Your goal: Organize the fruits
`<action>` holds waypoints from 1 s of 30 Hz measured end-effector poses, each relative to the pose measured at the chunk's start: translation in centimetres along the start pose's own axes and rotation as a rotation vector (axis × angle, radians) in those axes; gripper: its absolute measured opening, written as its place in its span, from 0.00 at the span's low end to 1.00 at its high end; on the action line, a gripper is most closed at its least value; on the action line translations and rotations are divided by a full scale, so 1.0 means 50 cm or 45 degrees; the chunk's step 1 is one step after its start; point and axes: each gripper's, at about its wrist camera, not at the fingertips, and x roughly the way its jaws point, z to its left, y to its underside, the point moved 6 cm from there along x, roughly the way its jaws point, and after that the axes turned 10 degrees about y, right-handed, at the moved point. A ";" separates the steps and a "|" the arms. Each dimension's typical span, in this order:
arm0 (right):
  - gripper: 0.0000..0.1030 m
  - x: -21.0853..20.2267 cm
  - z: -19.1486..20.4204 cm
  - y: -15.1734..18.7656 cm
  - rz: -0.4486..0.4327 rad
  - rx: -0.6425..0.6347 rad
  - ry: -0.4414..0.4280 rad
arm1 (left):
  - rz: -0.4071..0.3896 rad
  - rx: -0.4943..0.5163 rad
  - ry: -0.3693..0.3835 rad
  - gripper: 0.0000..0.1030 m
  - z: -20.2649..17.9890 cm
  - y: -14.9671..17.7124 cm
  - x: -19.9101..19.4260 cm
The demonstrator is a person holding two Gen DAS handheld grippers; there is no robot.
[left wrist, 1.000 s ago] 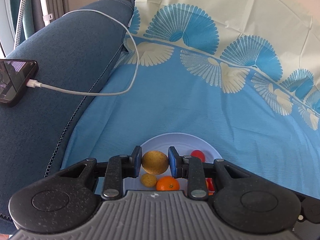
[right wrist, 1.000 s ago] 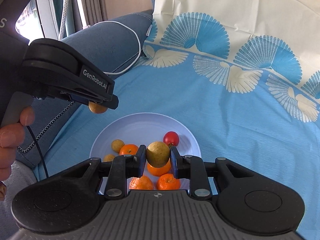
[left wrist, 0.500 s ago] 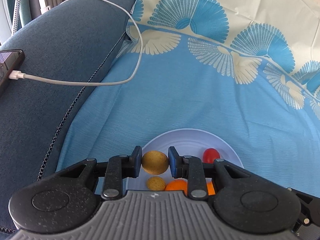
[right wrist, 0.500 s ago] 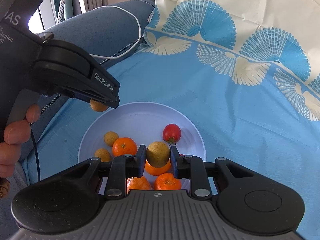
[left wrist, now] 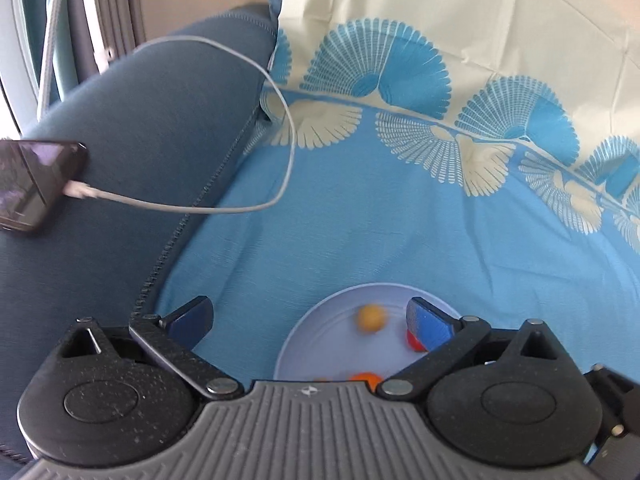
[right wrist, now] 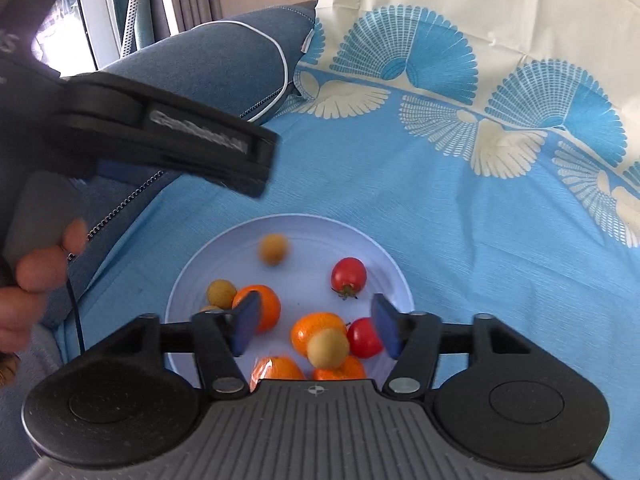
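A pale plate [right wrist: 300, 221] on the blue cloth holds several oranges [right wrist: 262, 304], two red tomatoes [right wrist: 349, 276] and small tan fruits [right wrist: 221, 293]. My right gripper [right wrist: 316, 322] hangs just above it, its jaws opening. A tan round fruit [right wrist: 328, 348] sits loose between them on the oranges, touching neither pad. My left gripper [left wrist: 310, 322] is over the plate's [left wrist: 360, 289] left edge, its jaws also opening and spread wide. A blurred tan fruit [left wrist: 372, 317] is free below them over the plate, also seen in the right wrist view as a blurred fruit [right wrist: 273, 249].
A blue sofa arm [left wrist: 140, 140] rises left of the cloth, with a phone [left wrist: 36, 184] and its white cable [left wrist: 180, 208] on it. The fan-patterned cloth [left wrist: 400, 220] stretches beyond the plate. A person's hand [right wrist: 40, 276] holds the left gripper [right wrist: 256, 176].
Both grippers held a tan fruit shut between their pads. Both have now opened and the two fruits have dropped onto the plate.
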 end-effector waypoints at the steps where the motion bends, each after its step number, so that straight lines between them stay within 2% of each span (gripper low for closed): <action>1: 0.71 -0.010 -0.004 0.003 0.002 0.007 0.008 | 0.001 0.002 -0.006 1.00 0.001 0.003 -0.012; 3: 0.79 -0.034 -0.012 0.011 0.002 0.021 0.020 | 0.014 0.000 -0.006 1.00 0.003 0.014 -0.033; 9: 0.90 -0.105 -0.031 0.038 0.004 0.055 0.081 | 0.053 -0.021 -0.012 1.00 0.013 0.060 -0.106; 14: 0.93 -0.162 -0.032 0.055 0.001 0.101 0.103 | 0.053 -0.011 -0.036 1.00 0.015 0.098 -0.168; 23: 0.97 -0.258 -0.019 0.092 -0.080 0.111 0.165 | 0.009 0.001 -0.043 1.00 0.001 0.140 -0.255; 30: 0.97 -0.305 -0.013 0.118 -0.122 0.122 0.214 | -0.024 0.043 -0.039 1.00 -0.025 0.162 -0.294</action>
